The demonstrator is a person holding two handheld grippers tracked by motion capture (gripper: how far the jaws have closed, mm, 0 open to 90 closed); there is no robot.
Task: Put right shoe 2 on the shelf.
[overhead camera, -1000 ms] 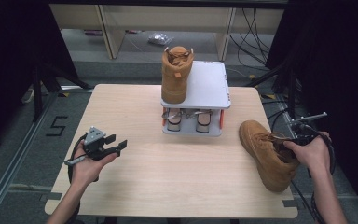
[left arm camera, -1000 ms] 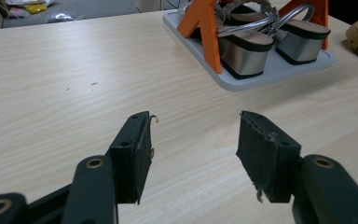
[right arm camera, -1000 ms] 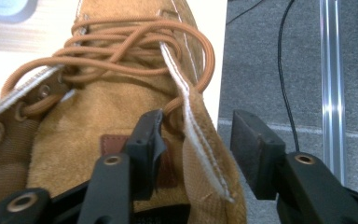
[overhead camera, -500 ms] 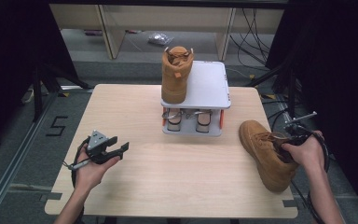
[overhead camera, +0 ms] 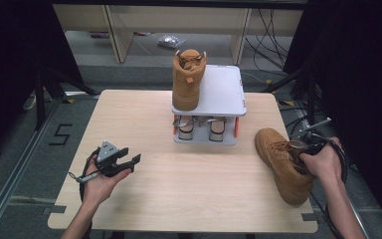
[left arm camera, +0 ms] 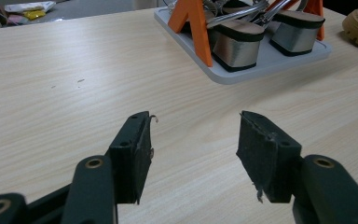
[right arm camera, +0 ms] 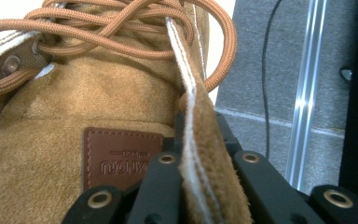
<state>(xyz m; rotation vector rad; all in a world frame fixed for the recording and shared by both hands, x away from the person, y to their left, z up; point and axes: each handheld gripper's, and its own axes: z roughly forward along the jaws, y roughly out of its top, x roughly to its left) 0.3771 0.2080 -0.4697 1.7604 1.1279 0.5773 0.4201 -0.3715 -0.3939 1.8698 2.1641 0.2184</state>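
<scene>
A wooden table (overhead camera: pixel 179 199) seen from above, with a person's forearms reaching in from the near edge, each hand holding a two-jaw gripper.

The right gripper (right arm camera: pixel 193 186) is at the table's right edge. Its two black jaws have just been closing and now pinch the upright collar edge of a tan suede boot (overhead camera: pixel 282 164) between them. In the right gripper view the suede edge with its pale stitched trim runs straight up between the fingers (right arm camera: pixel 161 186); the brown laces loop just beyond the fingertips, and a brown leather tag sits on the boot's side to the left of them. The boot lies on the table, its toe pointing away from the hand.

The left gripper (left arm camera: pixel 193 154) hovers low over bare wood, jaws spread wide apart with nothing between them.

Well ahead of the left fingertips stands a small grey two-level shoe rack (overhead camera: pixel 224 94) on orange legs. A second tan boot (overhead camera: pixel 186 79) stands upright on the left side of its top shelf. On the lower tray sits a pair of silver block-heeled shoes (left arm camera: pixel 256 39), side by side.
</scene>
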